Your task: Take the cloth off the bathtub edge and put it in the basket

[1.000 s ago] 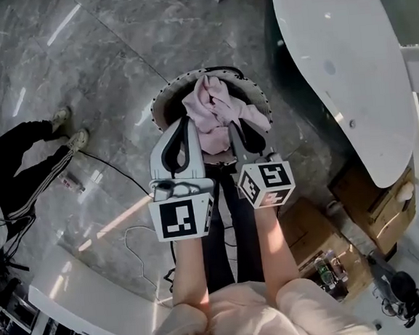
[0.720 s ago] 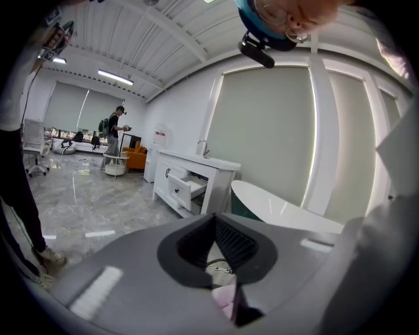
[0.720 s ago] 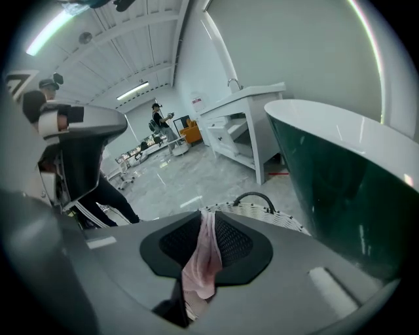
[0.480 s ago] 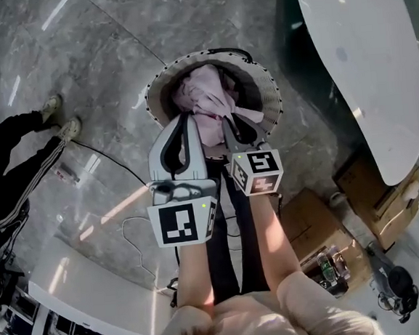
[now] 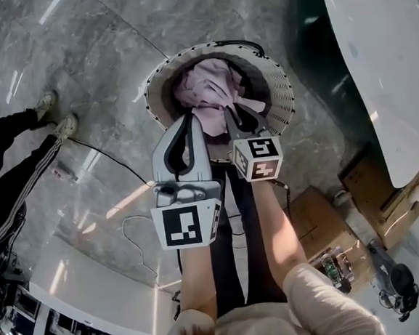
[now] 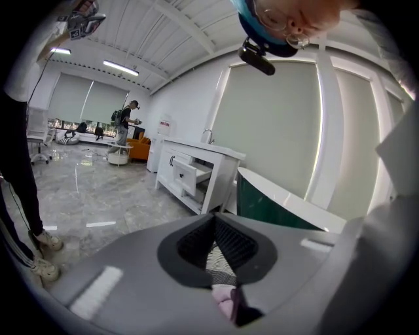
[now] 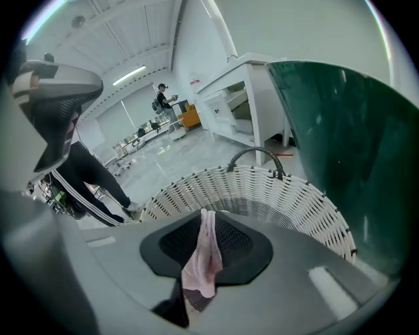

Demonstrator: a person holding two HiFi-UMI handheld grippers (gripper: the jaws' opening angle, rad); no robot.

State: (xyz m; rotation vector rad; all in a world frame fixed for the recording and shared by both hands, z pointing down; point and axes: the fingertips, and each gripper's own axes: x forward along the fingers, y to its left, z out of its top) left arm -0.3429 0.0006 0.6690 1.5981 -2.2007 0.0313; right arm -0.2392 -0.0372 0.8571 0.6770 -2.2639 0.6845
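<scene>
The white woven basket (image 5: 275,84) stands on the grey floor beside the bathtub (image 5: 382,60). The pink cloth (image 5: 214,90) lies bunched inside it. My right gripper (image 5: 231,114) reaches over the near rim and is shut on a fold of the cloth (image 7: 204,258), which runs between its jaws from tip to base above the basket (image 7: 288,196). My left gripper (image 5: 189,118) hangs just left of it at the rim. Its jaws meet at the tips (image 6: 213,217) with nothing there. A bit of pink cloth (image 6: 224,302) shows low in the slit.
A person in black trousers (image 5: 12,166) stands at the left, and a cable (image 5: 115,168) trails across the floor. Cardboard boxes (image 5: 323,219) sit near the tub's end. A white cabinet (image 6: 196,173) with an open drawer stands beyond the tub (image 6: 288,199).
Both grippers have dropped towards the basket. The cloth, earlier draped above the rim, now sits down inside it.
</scene>
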